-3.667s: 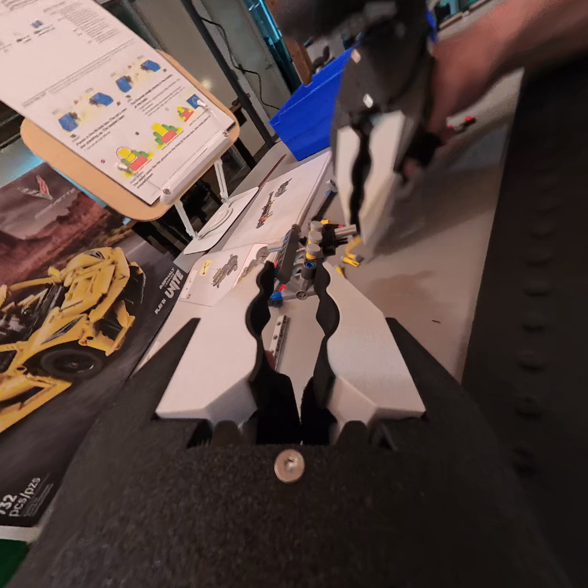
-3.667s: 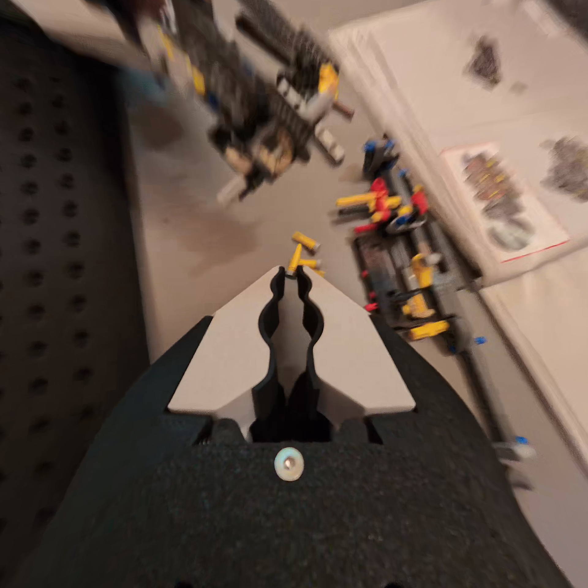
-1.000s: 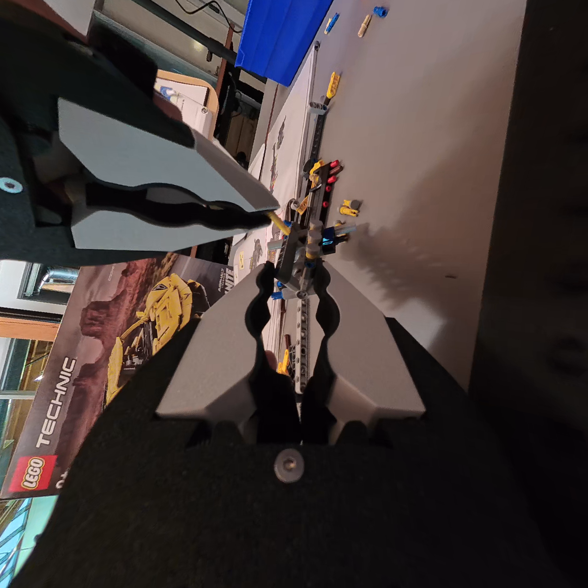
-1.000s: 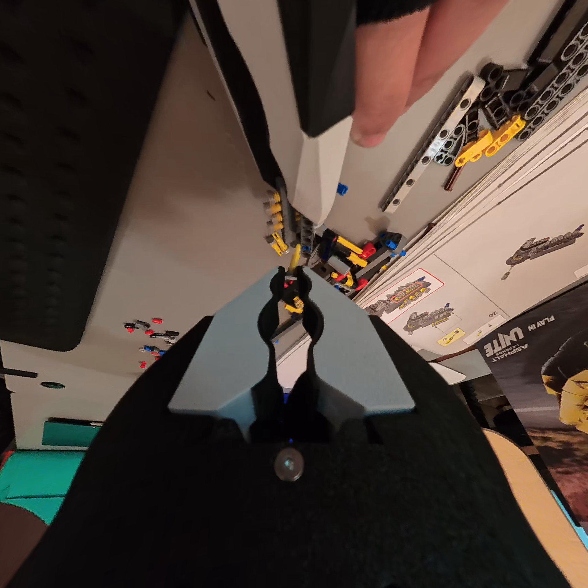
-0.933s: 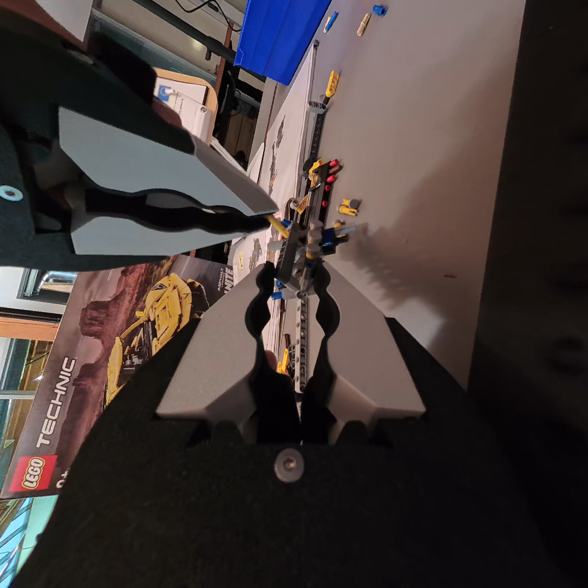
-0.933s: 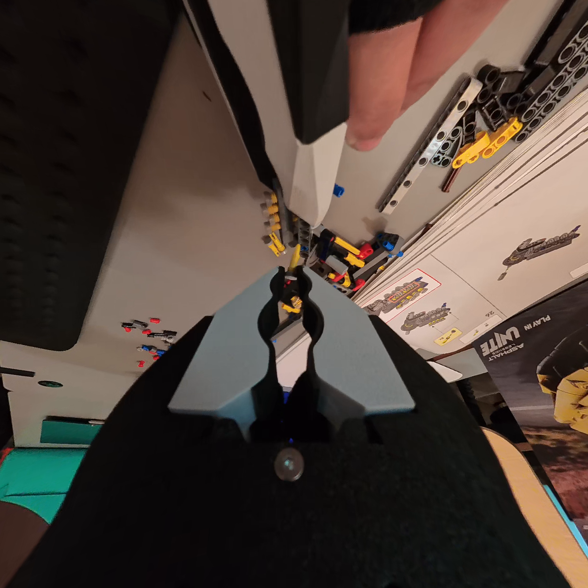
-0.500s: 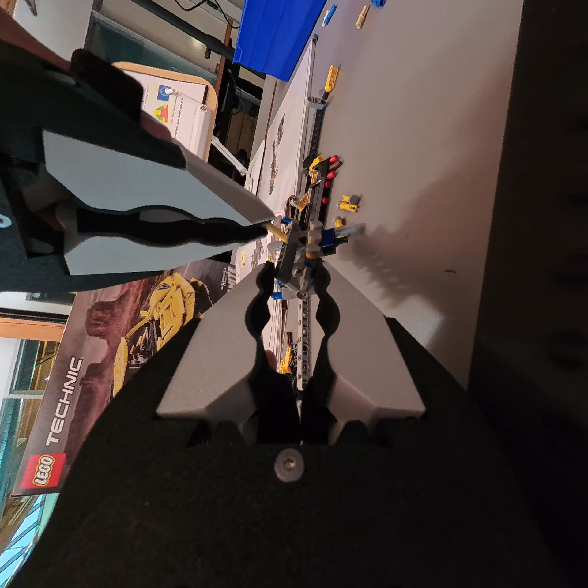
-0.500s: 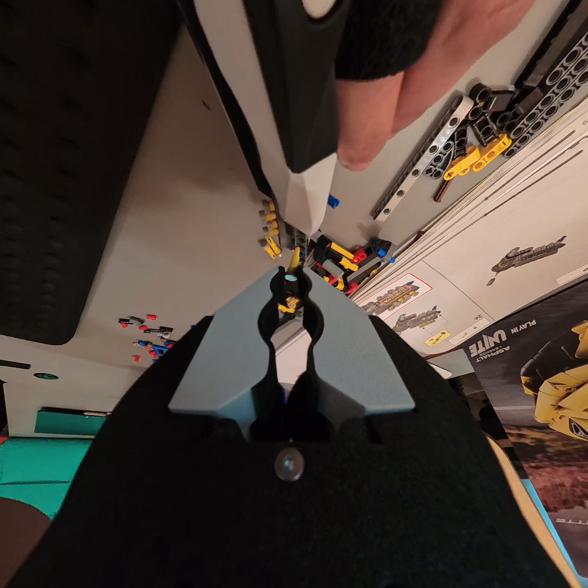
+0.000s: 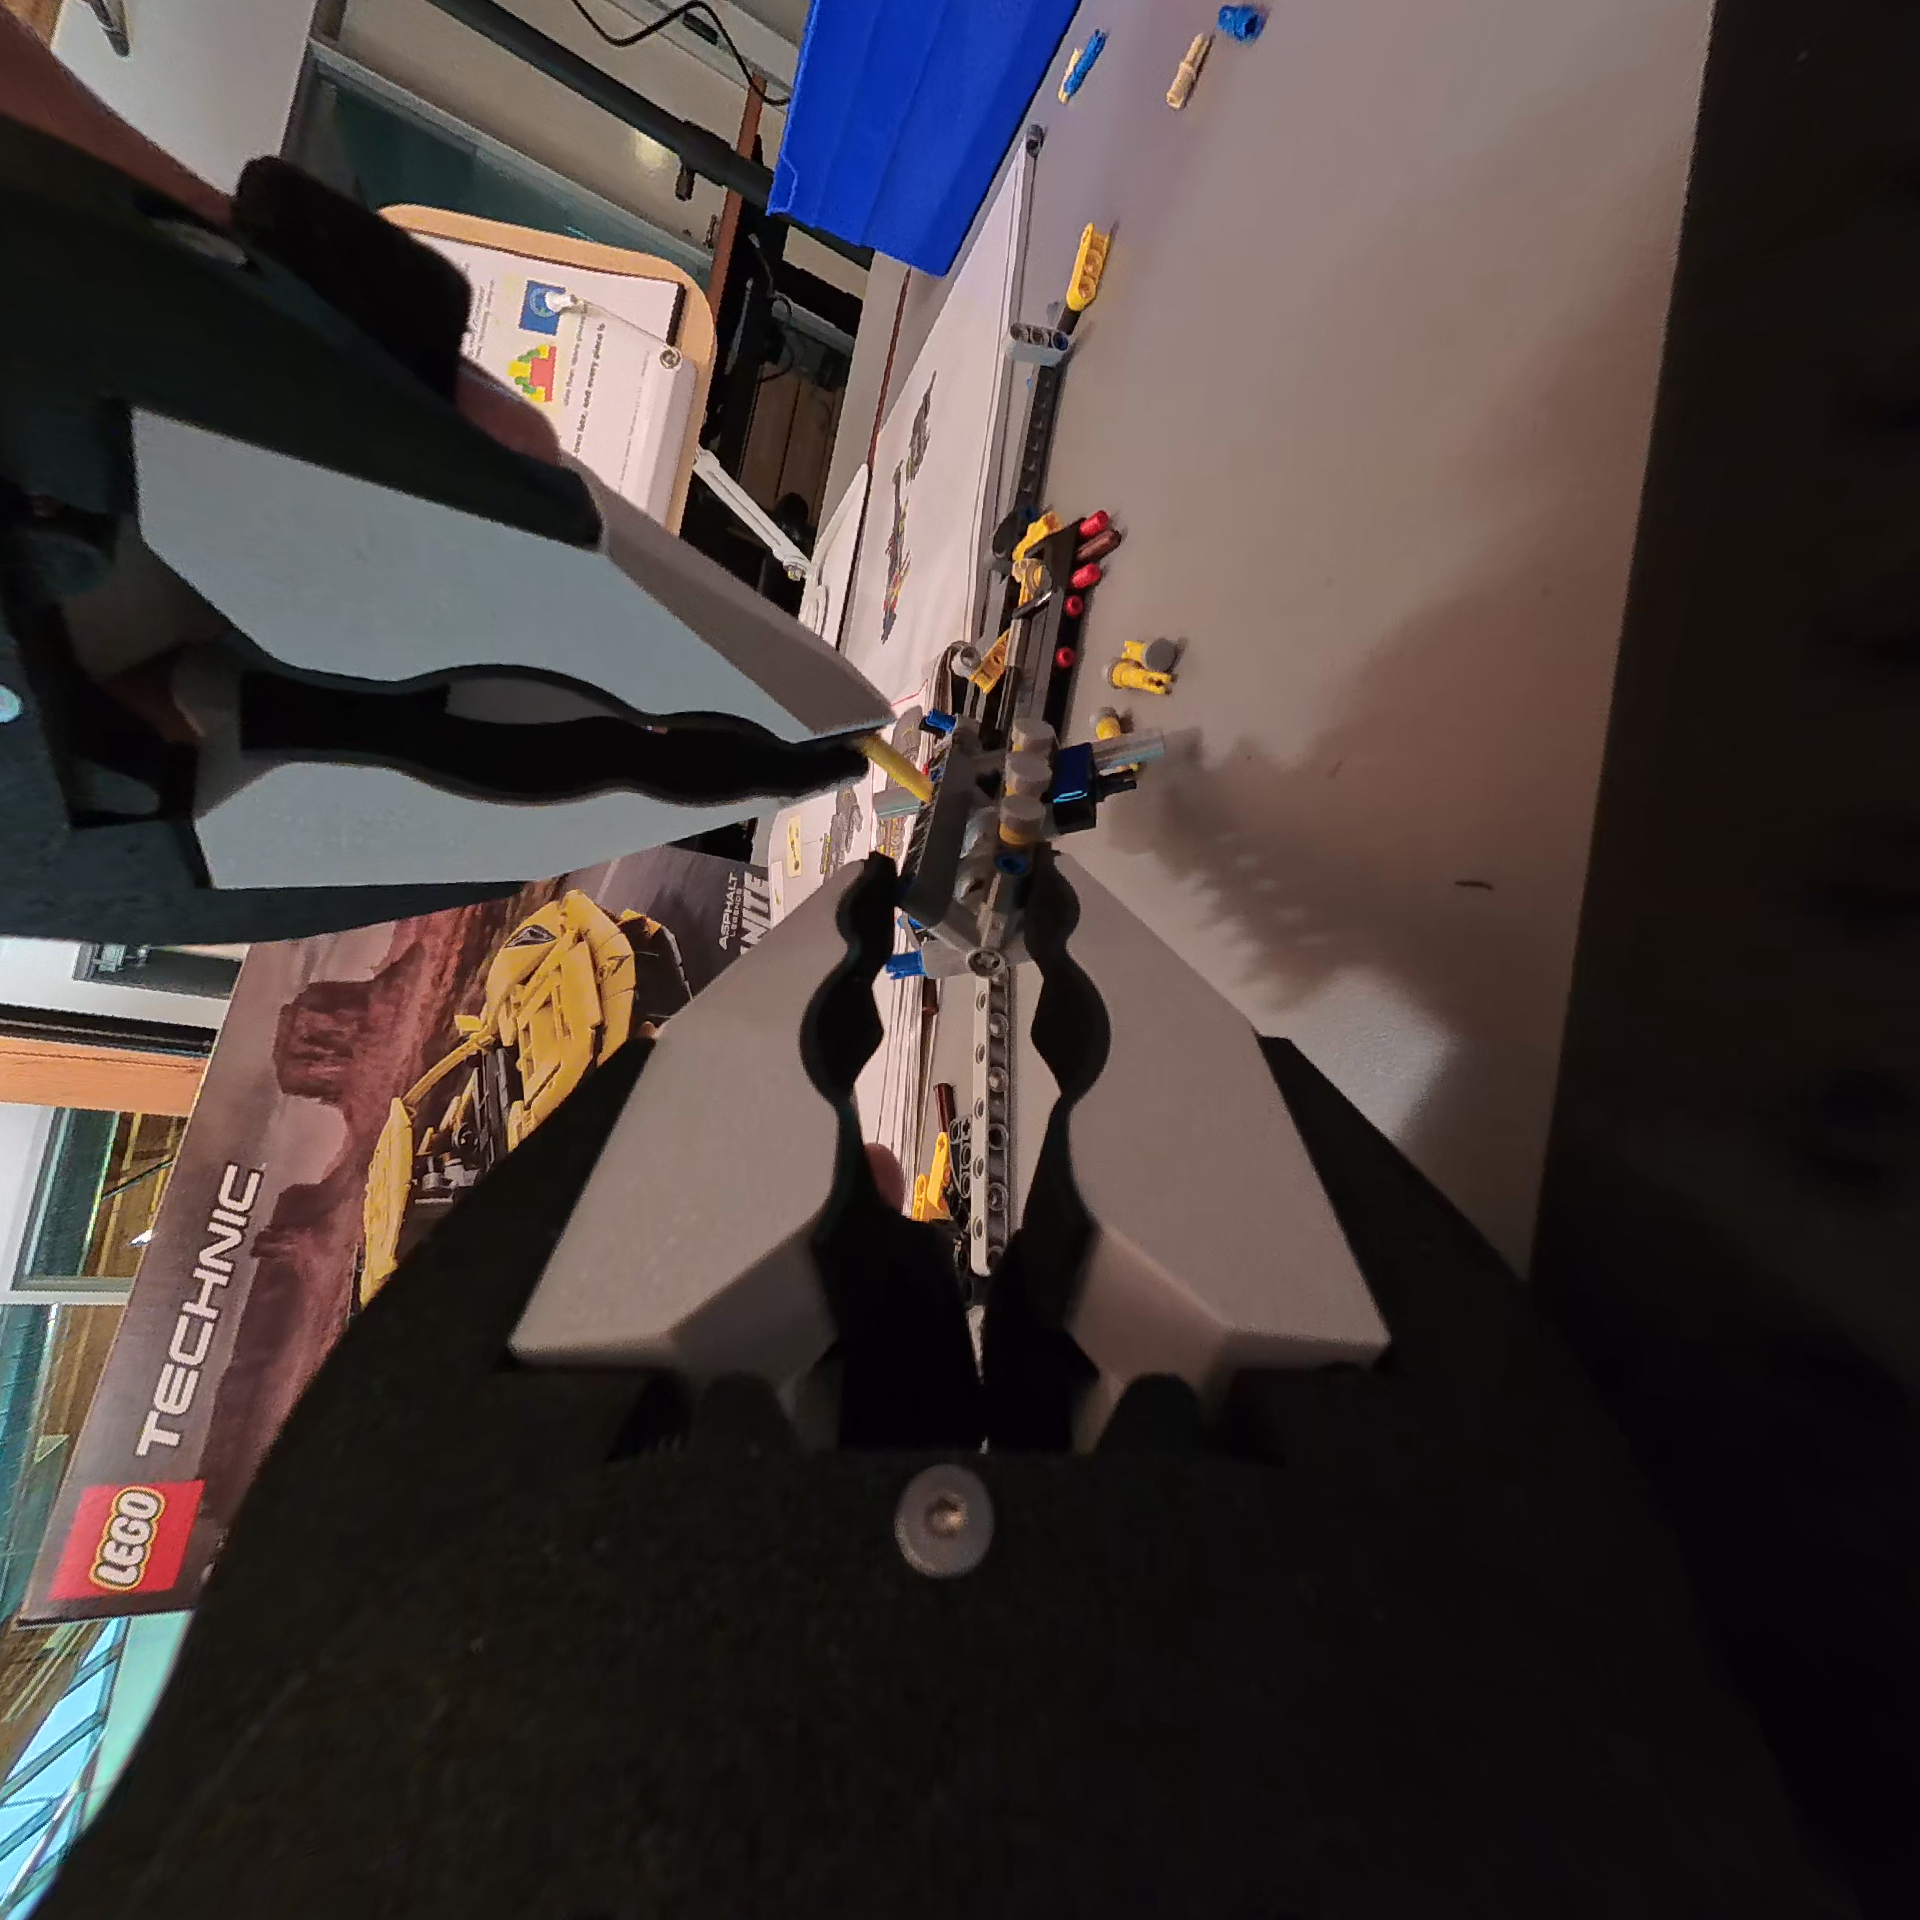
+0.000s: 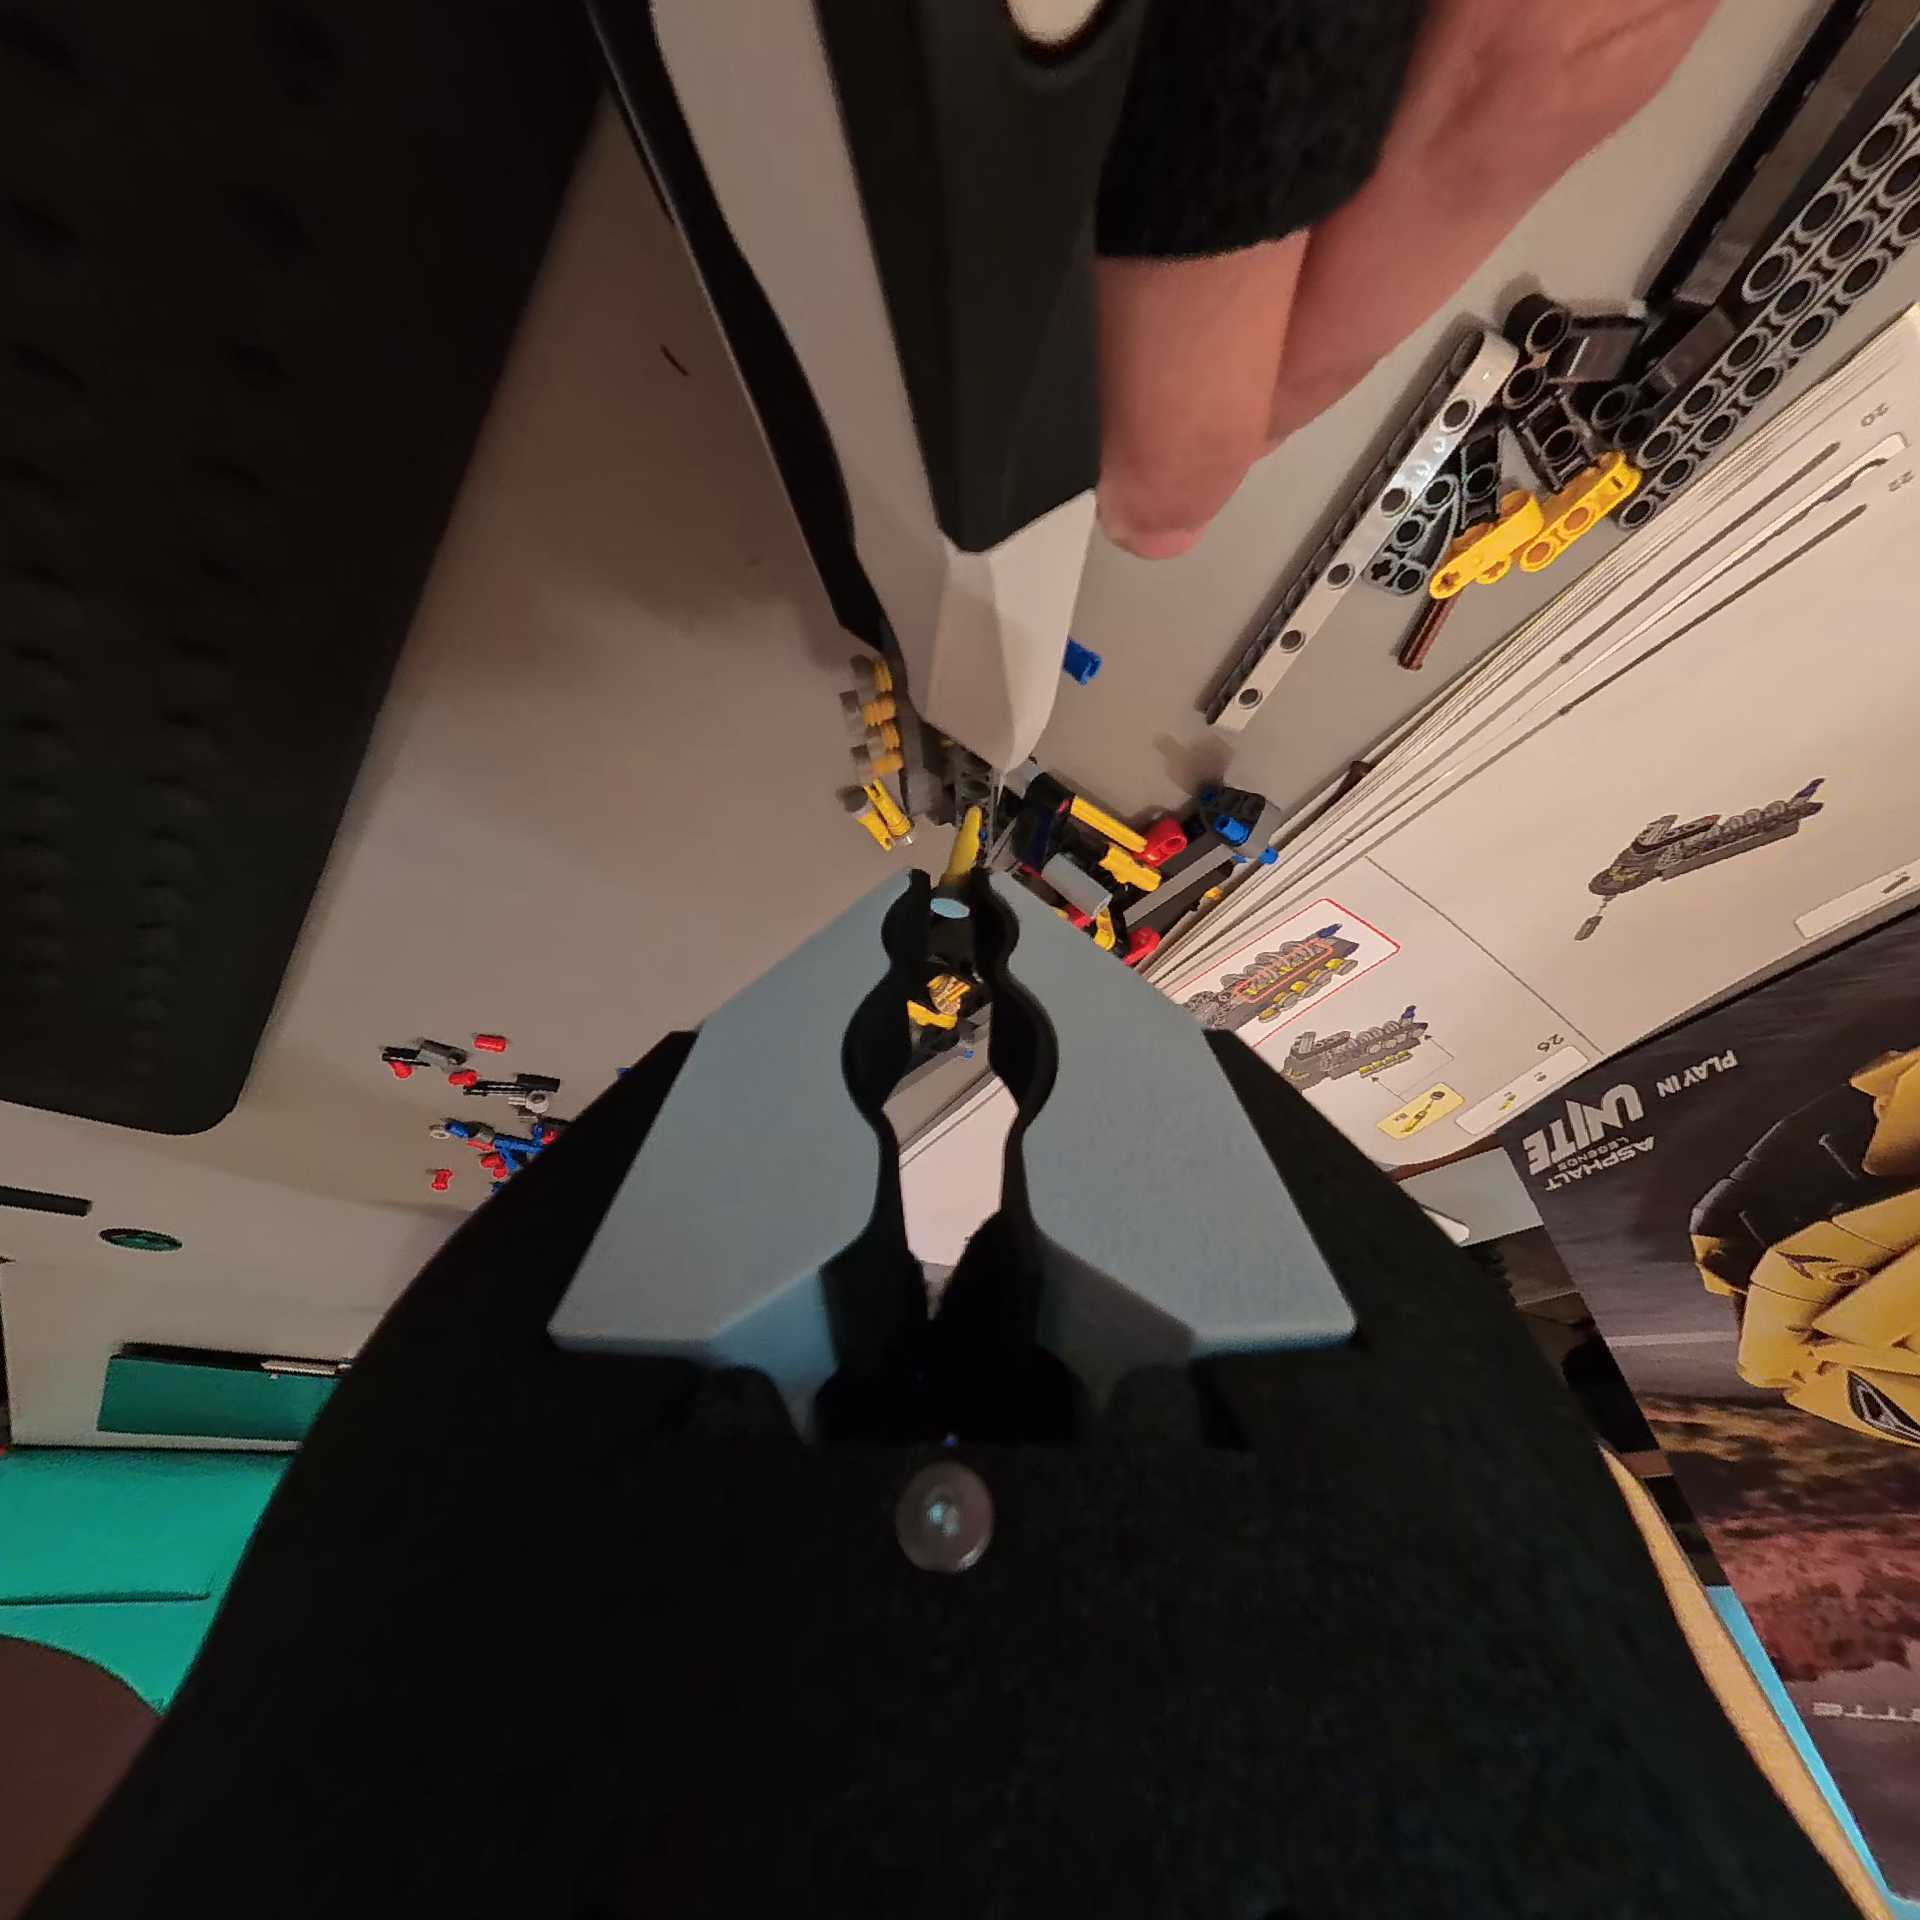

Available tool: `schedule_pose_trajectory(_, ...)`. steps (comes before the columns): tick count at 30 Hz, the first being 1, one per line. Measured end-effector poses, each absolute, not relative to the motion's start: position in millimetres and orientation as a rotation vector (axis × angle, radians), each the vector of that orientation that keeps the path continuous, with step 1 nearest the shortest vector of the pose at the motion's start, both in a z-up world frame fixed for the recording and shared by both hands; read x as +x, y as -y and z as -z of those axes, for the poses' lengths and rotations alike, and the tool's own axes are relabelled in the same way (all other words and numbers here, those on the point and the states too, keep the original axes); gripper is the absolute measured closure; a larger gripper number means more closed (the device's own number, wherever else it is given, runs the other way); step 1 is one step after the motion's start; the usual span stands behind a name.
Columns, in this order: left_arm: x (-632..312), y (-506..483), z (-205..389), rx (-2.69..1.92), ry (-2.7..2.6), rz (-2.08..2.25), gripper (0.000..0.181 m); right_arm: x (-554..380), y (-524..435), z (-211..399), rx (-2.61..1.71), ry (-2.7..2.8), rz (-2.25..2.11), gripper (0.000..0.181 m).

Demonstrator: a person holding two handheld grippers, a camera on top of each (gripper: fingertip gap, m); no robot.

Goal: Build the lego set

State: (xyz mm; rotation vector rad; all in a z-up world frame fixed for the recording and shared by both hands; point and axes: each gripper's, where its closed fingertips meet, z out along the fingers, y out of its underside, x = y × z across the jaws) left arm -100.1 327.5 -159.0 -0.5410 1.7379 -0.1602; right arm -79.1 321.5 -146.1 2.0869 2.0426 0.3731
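My left gripper [image 9: 961,894] is shut on a small grey Lego assembly [image 9: 977,821] with blue and yellow pins and holds it above the table. My right gripper [image 9: 868,743] comes in from the left, shut on a thin yellow axle [image 9: 902,781] whose tip meets the assembly's side. In the right wrist view my right gripper [image 10: 951,888] holds the yellow axle [image 10: 963,836] pointing at the assembly [image 10: 883,748]. The left gripper [image 10: 987,717] reaches down from the top with a hand behind it.
A partial build [image 10: 1122,842], a long grey beam [image 10: 1371,540], black beams [image 10: 1766,260] and small pins [image 10: 488,1101] lie on the grey table. The open instruction booklet [image 10: 1558,831], the set's box [image 9: 416,1091] and a blue bin [image 9: 914,114] stand alongside. A dark perforated panel [image 9: 1766,727] borders the table. Less than 4 cm separates the two grippers' tips.
The right gripper took the yellow axle off the table and carried it up to the assembly. The left gripper tilted and lifted the assembly. In the last second the axle edged closer.
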Motion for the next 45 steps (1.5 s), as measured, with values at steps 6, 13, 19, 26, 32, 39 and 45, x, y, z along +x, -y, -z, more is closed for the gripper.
schedule_pose_trajectory(6, -100.3, -326.1, 154.8, -0.532, -1.719, 0.171, 0.157, -81.3, -321.5, 147.1, 2.089, -2.064, -0.355, 0.175)
schedule_pose_trajectory(13, -101.0, -325.6, 154.5, -0.524, -1.719, 0.161, 0.157, -82.9, -321.7, 149.9, 2.118, -2.070, -0.309, 0.175)
schedule_pose_trajectory(19, -103.5, -320.6, 144.2, -0.481, -1.672, 0.170, 0.157, -85.5, -316.4, 130.7, 2.292, -2.098, -0.027, 0.155)
schedule_pose_trajectory(26, -108.0, -288.2, 121.1, -0.291, -1.569, 0.198, 0.158, -93.4, -290.6, 93.3, 2.369, -1.827, 0.845, 0.125)
schedule_pose_trajectory(32, -110.7, -266.0, 113.6, -0.191, -1.526, 0.199, 0.158, -97.9, -263.6, 112.6, 2.050, -1.517, 1.155, 0.124)
schedule_pose_trajectory(39, -110.1, -265.6, 114.3, -0.201, -1.536, 0.208, 0.158, -99.3, -254.9, 122.6, 1.940, -1.480, 1.138, 0.137)
schedule_pose_trajectory(45, -110.6, -266.8, 117.0, -0.205, -1.551, 0.192, 0.158, -100.0, -257.5, 126.2, 1.920, -1.452, 1.141, 0.140)
